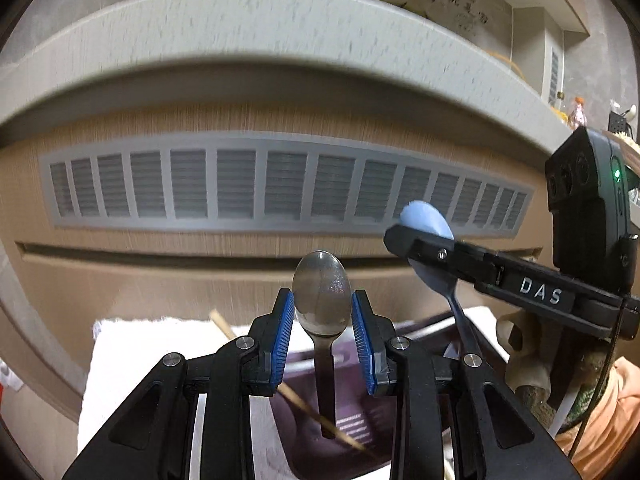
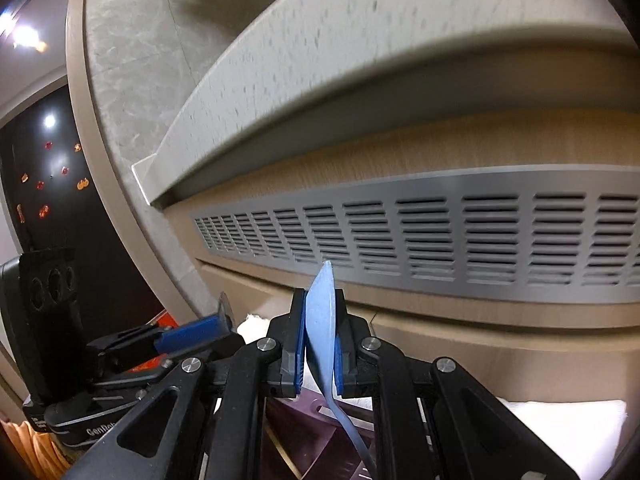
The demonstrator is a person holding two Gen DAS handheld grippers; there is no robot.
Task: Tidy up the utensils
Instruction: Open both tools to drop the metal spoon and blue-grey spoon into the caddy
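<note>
Behind: wood panel with grey vent grille [image 1: 280,188].

Left claw [image 1: 323,304] clamped on metal spoon [image 1: 322,294] at bowl edges: rigid, slick, prone to pivot.

Right claw [image 2: 320,336] clamped on blue plastic spoon [image 2: 321,312] by bowl: light, flexible.

Both aloft over purple tray [image 1: 352,420]; regrip nearer neck advised.

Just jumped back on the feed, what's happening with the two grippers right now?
Each gripper has a spoon in it. The left gripper is clamped on the bowl of a metal spoon, handle hanging down toward the camera. The right gripper is shut on a light blue spoon, gripped edge-on by its bowl. Both are held up in front of a slatted vent panel, above a white cloth and a dark purple tray with chopsticks lying across it.
</note>
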